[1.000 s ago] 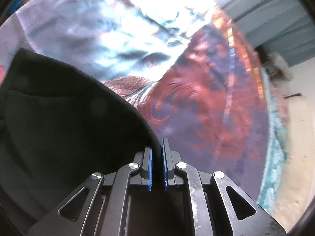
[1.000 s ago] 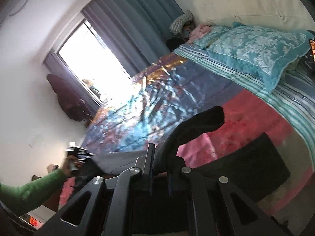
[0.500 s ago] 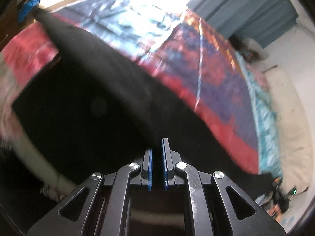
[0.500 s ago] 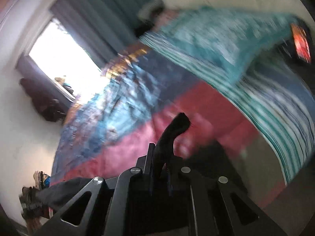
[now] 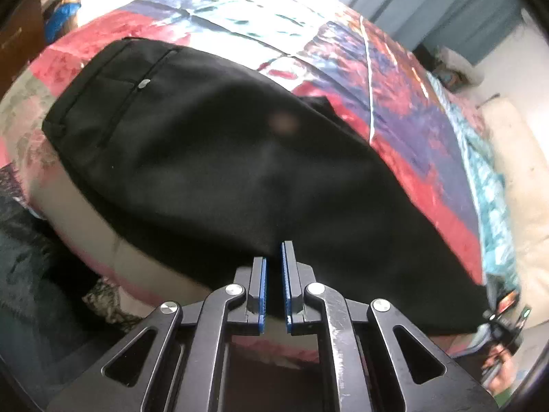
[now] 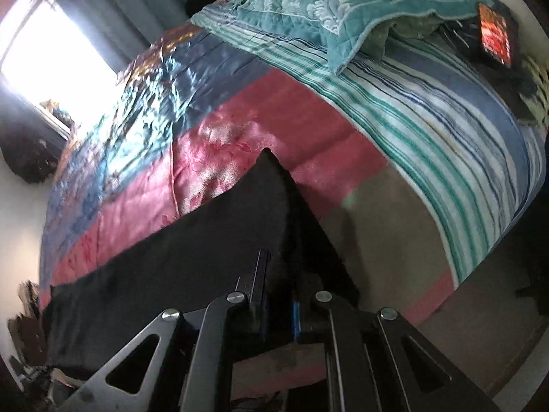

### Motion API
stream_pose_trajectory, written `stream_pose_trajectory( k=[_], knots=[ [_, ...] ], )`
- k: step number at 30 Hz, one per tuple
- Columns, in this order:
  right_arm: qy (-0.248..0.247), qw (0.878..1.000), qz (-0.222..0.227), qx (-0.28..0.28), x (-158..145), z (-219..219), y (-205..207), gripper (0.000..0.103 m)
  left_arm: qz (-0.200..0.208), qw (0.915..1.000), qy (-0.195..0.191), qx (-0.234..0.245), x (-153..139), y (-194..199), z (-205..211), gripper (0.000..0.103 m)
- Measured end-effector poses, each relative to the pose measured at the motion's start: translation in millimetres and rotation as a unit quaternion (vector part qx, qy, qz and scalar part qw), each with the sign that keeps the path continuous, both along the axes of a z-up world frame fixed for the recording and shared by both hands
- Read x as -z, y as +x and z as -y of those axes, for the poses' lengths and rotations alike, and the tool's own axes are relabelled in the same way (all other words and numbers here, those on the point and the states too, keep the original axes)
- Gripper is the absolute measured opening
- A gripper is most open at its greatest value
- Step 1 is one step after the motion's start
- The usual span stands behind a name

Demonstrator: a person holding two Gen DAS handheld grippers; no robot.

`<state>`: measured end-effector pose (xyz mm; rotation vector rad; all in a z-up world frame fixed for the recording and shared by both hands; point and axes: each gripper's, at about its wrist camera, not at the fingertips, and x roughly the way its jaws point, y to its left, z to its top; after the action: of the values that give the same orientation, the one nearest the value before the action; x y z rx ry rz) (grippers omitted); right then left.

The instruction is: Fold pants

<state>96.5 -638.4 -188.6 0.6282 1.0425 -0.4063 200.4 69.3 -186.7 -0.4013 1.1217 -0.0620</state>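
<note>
Black pants (image 5: 212, 158) lie spread across the near edge of the bed, waistband and a buttoned back pocket at the upper left in the left wrist view. My left gripper (image 5: 273, 261) sits at the near hem; its blue pads stand a small gap apart with the pants' edge at their tips. In the right wrist view the pants (image 6: 192, 247) stretch left from my right gripper (image 6: 279, 274), which is shut on a raised fold of the black fabric.
A shiny red, blue and silver bedspread (image 6: 219, 137) covers the bed. A teal pillow (image 6: 326, 7) and striped sheet (image 6: 446, 110) lie at the head. A phone (image 6: 495, 34) rests by the pillow. The bed's side drops off below the grippers.
Both grippers swung down from holding the pants in the air; the pants now lie flat across the bed's near edge. The left gripper's pads have parted slightly.
</note>
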Motion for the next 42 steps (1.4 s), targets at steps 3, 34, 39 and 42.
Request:
stream_pose_trajectory(
  k=[3,34,39,42],
  knots=[
    [0.0,1.0,-0.024,-0.006,7,-1,2,0.01,-0.009,0.9999,0.013,-0.002,10,-7,-3,0.006],
    [-0.137,0.989,-0.043,-0.019,-28,-48,-30,0.083,-0.014,0.9932,0.116,0.005,-21,-49,-16,0.056],
    [-0.181,0.983,0.012,-0.024,-53,-95,-26,0.083,0.072,0.9859,0.143,0.047,-42,-4,6,0.075],
    [-0.166,0.983,0.034,-0.067,-50,-132,-1,0.083,0.081,0.975,0.19,0.08,-16,41,24,0.075]
  ],
)
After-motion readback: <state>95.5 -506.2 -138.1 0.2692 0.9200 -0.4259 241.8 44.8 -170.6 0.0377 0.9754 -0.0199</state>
